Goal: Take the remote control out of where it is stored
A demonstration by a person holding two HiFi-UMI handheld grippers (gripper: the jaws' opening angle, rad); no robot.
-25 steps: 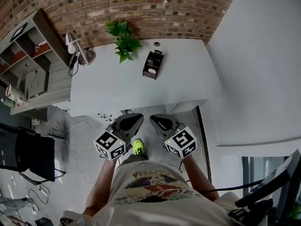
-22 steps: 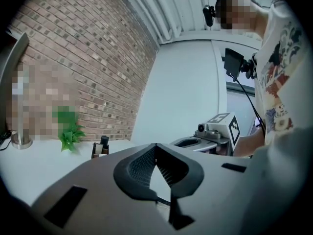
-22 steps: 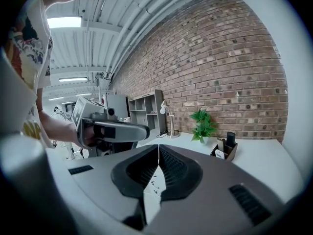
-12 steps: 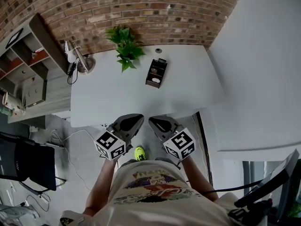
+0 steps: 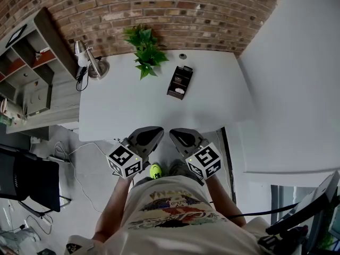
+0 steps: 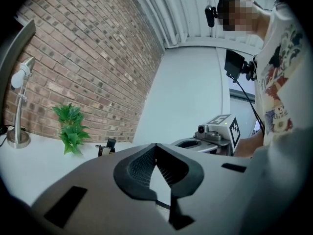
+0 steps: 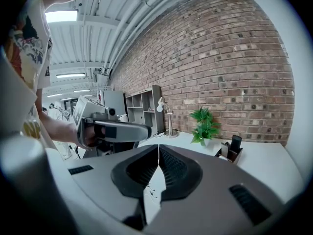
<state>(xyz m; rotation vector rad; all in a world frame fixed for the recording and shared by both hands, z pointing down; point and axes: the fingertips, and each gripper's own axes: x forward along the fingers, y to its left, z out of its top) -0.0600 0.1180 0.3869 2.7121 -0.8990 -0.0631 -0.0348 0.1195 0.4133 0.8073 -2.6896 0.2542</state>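
Note:
A dark desk organizer [image 5: 179,84] stands toward the back of the white table [image 5: 122,110]. A black remote control [image 7: 236,142] sticks up from its far end, and in the left gripper view the remote control [image 6: 111,143] shows small beside the plant. My left gripper [image 5: 153,132] and right gripper [image 5: 176,134] hang side by side over the floor, just short of the table's front edge and well away from the organizer. Both are shut with nothing between the jaws; the tips of the left gripper [image 6: 155,145] and of the right gripper [image 7: 159,146] meet.
A green potted plant [image 5: 145,51] and a desk lamp [image 5: 91,62] stand at the back of the table against the brick wall. A shelf unit [image 5: 32,70] is at the left, a dark chair [image 5: 26,177] lower left, and a white wall [image 5: 297,78] runs along the right.
The table and organizer have slid nearer in the head view: the person and both grippers have come closer to the table's front edge. Both grippers stay shut and empty.

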